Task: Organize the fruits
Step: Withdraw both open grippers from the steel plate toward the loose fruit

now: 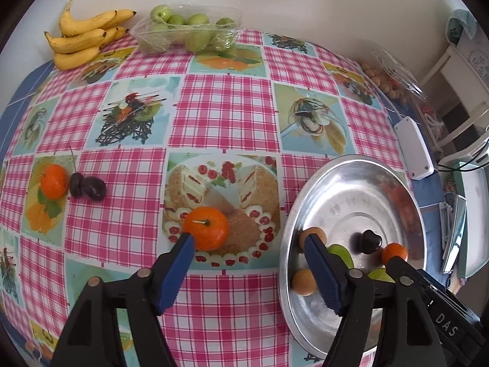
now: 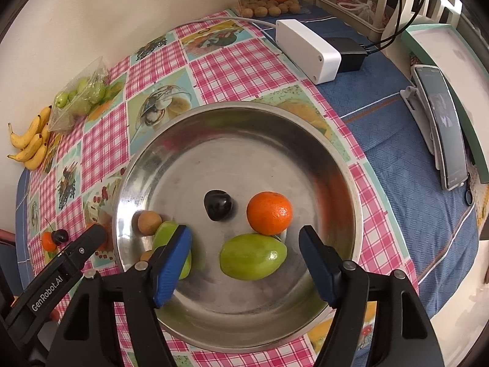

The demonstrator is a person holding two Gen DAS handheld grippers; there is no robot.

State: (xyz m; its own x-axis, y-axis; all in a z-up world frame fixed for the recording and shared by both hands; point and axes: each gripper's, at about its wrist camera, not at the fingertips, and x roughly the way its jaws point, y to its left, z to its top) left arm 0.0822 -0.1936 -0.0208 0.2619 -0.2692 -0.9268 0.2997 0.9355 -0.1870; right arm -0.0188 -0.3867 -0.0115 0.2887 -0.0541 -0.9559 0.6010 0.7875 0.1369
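Round steel plate (image 2: 305, 140): holds small orange mandarin (image 2: 269, 213), two green mangoes (image 2: 253, 256), dark plum (image 2: 217, 205), tan round fruits (image 2: 148, 222).
Loose mandarin (image 1: 207, 228): on worktop.
Far mandarin (image 1: 54, 181): touching dark cherries (image 1: 88, 187).

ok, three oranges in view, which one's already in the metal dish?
The orange beside the dark plum, touching the green fruit in the metal dish. The other two sit on the tablecloth: one by the left gripper, one far left.
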